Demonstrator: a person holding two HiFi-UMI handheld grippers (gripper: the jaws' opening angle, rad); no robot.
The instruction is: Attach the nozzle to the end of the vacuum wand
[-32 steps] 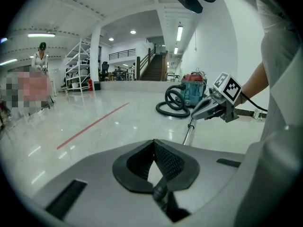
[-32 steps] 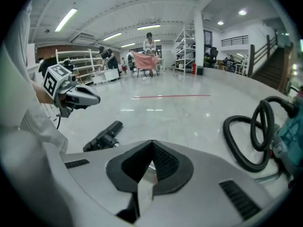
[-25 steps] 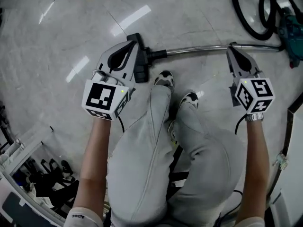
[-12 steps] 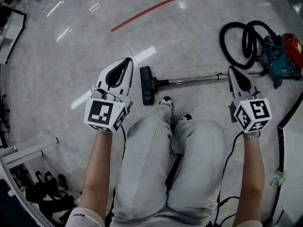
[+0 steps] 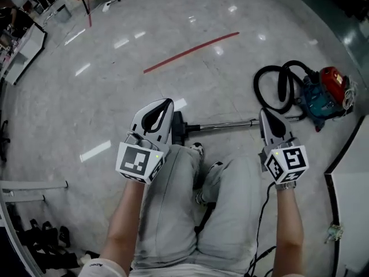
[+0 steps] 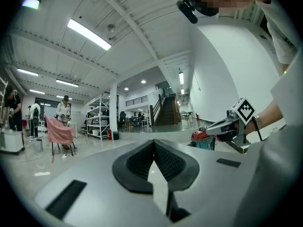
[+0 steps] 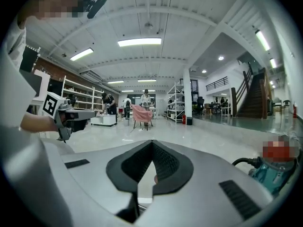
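The black floor nozzle (image 5: 178, 128) sits on the end of the chrome wand (image 5: 225, 124), which lies flat on the floor in front of the person's shoes. A black hose (image 5: 275, 88) runs from the wand to the teal and red vacuum body (image 5: 324, 94). My left gripper (image 5: 167, 103) hangs high above the nozzle, shut and holding nothing, and covers part of it. My right gripper (image 5: 264, 112) is over the wand's far end, also shut and holding nothing. Both gripper views look level across the hall, with the left gripper's jaws (image 6: 154, 142) and the right gripper's jaws (image 7: 152, 143) closed together.
A red tape line (image 5: 190, 52) crosses the floor beyond the vacuum. A white cabinet edge (image 5: 350, 195) stands at the right and a rack (image 5: 29, 187) at the lower left. Far off are shelves, several people and a pink-draped chair (image 7: 141, 113).
Both grippers have risen well above the floor and now point level. The wand, nozzle and vacuum look smaller and farther below. Both grippers stayed shut.
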